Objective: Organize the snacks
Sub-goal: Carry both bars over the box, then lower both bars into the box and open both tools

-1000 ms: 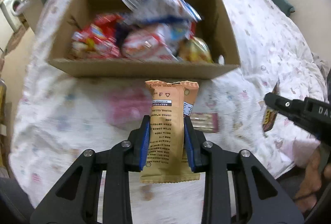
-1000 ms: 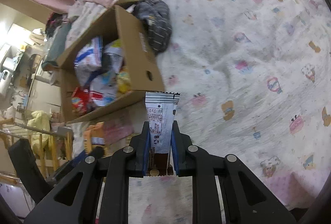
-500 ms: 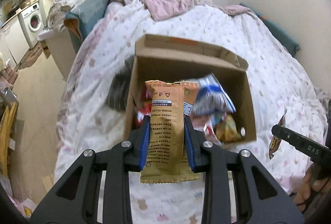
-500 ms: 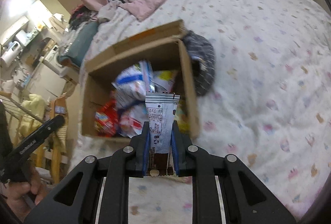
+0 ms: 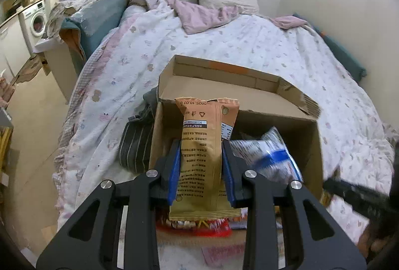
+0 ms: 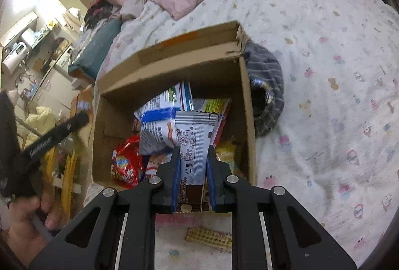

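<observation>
My left gripper [image 5: 201, 165] is shut on a tan snack packet [image 5: 203, 155] and holds it upright over the near part of an open cardboard box [image 5: 249, 93] on the bed. My right gripper [image 6: 192, 167] is shut on a grey-and-brown snack bar [image 6: 193, 142] above the same box [image 6: 174, 55]. The box holds several snack bags, among them a blue-and-white bag [image 6: 159, 120] and a red bag [image 6: 126, 162]. The left gripper also shows at the left of the right wrist view [image 6: 49, 137].
The box sits on a white patterned bedspread [image 6: 324, 70]. A dark striped cloth [image 6: 266, 85] lies against the box's side. A wafer packet [image 6: 208, 241] and a pink packet [image 5: 219, 252] lie on the bed in front of the box. Floor and washing machine [image 5: 36, 20] are at left.
Both grippers have risen and moved forward with their packets, from in front of the box to above its opening. The views now tilt up toward the bed's head.
</observation>
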`<state>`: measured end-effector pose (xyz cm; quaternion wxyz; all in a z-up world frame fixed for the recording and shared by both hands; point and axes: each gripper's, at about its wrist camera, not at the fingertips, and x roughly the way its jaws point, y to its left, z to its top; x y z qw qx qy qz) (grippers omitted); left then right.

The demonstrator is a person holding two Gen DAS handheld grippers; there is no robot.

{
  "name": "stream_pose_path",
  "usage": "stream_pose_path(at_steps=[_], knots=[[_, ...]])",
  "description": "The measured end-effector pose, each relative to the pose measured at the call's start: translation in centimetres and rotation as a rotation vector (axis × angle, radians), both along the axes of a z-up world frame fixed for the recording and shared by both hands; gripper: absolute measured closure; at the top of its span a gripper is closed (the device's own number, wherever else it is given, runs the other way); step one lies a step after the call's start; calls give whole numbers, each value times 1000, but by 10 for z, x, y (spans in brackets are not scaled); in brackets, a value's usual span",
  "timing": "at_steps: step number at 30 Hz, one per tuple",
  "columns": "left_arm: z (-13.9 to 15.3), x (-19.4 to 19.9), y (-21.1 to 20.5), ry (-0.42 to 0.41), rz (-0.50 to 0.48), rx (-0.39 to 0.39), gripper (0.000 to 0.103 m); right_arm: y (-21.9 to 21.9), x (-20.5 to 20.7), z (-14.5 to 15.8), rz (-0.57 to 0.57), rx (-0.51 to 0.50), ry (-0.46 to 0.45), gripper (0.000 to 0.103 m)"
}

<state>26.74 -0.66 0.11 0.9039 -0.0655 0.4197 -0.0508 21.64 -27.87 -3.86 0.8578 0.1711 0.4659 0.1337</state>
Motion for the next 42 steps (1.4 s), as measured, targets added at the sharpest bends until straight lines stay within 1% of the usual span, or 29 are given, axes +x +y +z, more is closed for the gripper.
stream_pose_path(at_steps=[2,6,8,10,13,16,21,27,29,31,32,35,36,37,41,42], knots=[[-2,8,1,10,5,-30,76,3,2,1,11,-21,-17,84],[-7,14,-11,-12,-23,53,76,4,10,-5,7,-48,-9,84],[-9,15,-15,-12,-33,67,76,4,11,-9,-6,-44,2,84],[-11,17,-17,4,-37,61,76,4,13,-12,-14,-36,14,84],[-15,19,-18,31,-44,46,76,7,14,-14,-17,-52,26,84],[-19,18,-18,43,-48,62,75,5,15,-18,-23,-31,48,84],[-20,15,-13,51,-51,56,75,5,19,-23,-25,-27,64,84],[-21,14,-8,70,-40,18,74,10,19,-27,-7,-45,75,84],[-20,13,-9,65,-39,27,69,9,18,-26,-10,-42,69,84],[-18,11,-11,51,-39,39,45,9,19,-25,-10,-41,65,84],[-17,9,-11,39,-41,39,42,9,19,-26,-11,-41,63,84],[-11,6,-14,7,-56,50,36,9,19,-26,-8,-34,62,83],[-10,6,-15,2,-57,59,31,9,19,-25,-8,-31,60,80],[-9,5,-16,-2,-56,68,27,9,18,-24,-9,-28,56,80],[-8,4,-16,-10,-56,62,26,7,18,-22,-5,17,46,78],[-9,5,-15,-7,-51,60,25,7,18,-21,-6,24,45,73]])
